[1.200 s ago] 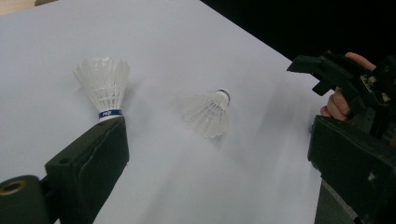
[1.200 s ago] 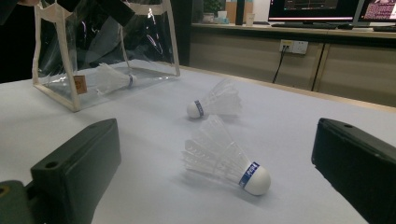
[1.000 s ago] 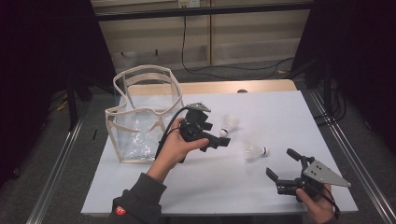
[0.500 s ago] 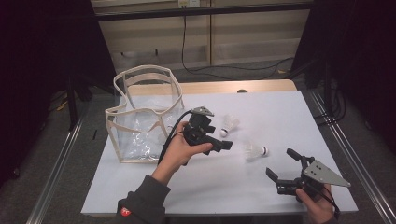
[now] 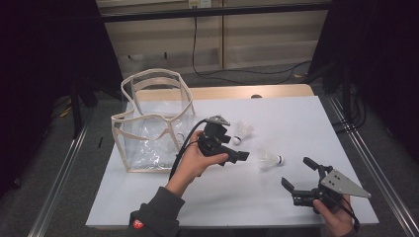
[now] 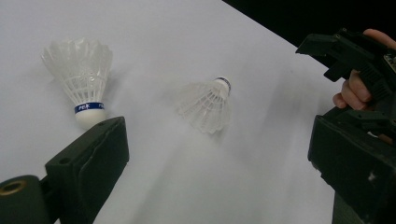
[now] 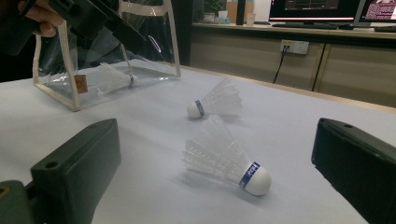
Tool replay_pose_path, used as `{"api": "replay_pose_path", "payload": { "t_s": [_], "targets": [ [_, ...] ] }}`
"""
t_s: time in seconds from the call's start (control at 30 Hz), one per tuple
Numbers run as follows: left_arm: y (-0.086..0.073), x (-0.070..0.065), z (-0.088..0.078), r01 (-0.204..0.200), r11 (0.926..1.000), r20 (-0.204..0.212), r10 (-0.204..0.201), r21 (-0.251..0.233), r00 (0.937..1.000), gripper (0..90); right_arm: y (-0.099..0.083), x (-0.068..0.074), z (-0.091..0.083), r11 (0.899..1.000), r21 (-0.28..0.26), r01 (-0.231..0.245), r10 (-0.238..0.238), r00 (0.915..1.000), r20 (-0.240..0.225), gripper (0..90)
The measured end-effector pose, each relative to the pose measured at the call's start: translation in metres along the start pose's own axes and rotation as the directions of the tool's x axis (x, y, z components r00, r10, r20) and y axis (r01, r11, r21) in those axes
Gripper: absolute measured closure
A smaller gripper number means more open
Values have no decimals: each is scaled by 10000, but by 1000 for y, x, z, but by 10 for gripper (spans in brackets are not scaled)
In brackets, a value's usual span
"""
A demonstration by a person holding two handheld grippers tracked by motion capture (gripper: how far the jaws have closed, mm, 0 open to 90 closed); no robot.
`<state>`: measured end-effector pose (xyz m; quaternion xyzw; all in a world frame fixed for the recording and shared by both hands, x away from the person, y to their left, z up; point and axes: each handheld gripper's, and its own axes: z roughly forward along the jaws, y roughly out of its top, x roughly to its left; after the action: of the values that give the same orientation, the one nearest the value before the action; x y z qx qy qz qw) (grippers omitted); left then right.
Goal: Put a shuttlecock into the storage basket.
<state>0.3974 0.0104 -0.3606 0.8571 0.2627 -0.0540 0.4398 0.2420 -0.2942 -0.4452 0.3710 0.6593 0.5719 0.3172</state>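
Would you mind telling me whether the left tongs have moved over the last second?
Yes. In the high view the left tongs have shifted right, away from the clear bag and toward the nearer shuttlecock, which has stayed put on the table.

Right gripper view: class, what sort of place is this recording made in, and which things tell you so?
Probably an indoor lab or office workspace. Computer monitors stand on a long counter at the back, a wall socket has a cable plugged in, and the white table sits among dark curtains.
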Motion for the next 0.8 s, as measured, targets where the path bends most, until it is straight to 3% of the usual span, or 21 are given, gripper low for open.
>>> {"api": "replay_pose_path", "payload": {
  "t_s": [0.8],
  "targets": [
    [-7,0,21,-67,9997,-165,71,239,9998,69,0,1,0,10000,-13,-6,6,10000,-29,12]
  ]
}}
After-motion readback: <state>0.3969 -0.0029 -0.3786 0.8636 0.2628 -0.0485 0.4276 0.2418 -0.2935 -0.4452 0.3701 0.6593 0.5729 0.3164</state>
